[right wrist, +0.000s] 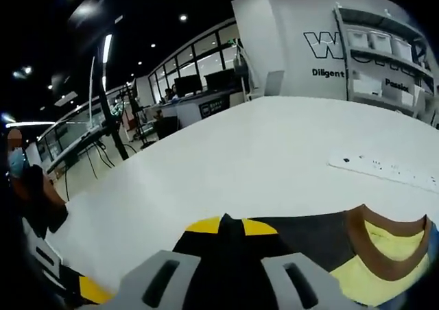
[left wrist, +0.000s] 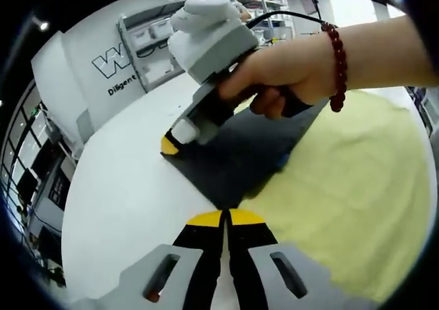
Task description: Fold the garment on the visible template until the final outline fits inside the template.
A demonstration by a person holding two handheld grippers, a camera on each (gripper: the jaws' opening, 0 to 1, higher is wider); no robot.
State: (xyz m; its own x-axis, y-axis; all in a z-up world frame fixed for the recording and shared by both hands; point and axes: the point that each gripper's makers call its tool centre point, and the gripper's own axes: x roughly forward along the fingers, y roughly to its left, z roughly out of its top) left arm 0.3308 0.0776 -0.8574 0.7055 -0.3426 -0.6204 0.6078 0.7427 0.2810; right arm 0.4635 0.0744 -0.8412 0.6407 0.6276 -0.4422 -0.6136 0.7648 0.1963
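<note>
I am folding a yellow garment (left wrist: 357, 193) on a white table (left wrist: 130, 193). Under it lies a dark grey template (left wrist: 240, 156), a flat sheet with one corner poking out past the cloth.

In the left gripper view, my left gripper (left wrist: 225, 219) has its two yellow tips pressed together, right at the near corner of the template where the yellow cloth edge comes in. The jaws look clenched. I cannot tell if they pinch a bit of cloth or the sheet, or nothing at all.

My right hand (left wrist: 302, 73), with a red bead bracelet (left wrist: 337, 63), holds the right gripper (left wrist: 171, 144) down at the far corner of the template. In the right gripper view those yellow tips (right wrist: 223, 225) also sit close together on the dark sheet. They look closed, and I cannot tell if they hold anything. Just beside them I see the garment's brown collar (right wrist: 374, 245) with yellow cloth inside it.

A white power strip (right wrist: 384, 167) lies further off on the table.

I think the job is not done. The yellow cloth spreads wide, well past the dark sheet on one side. It still needs folding in until it all fits on the template.
</note>
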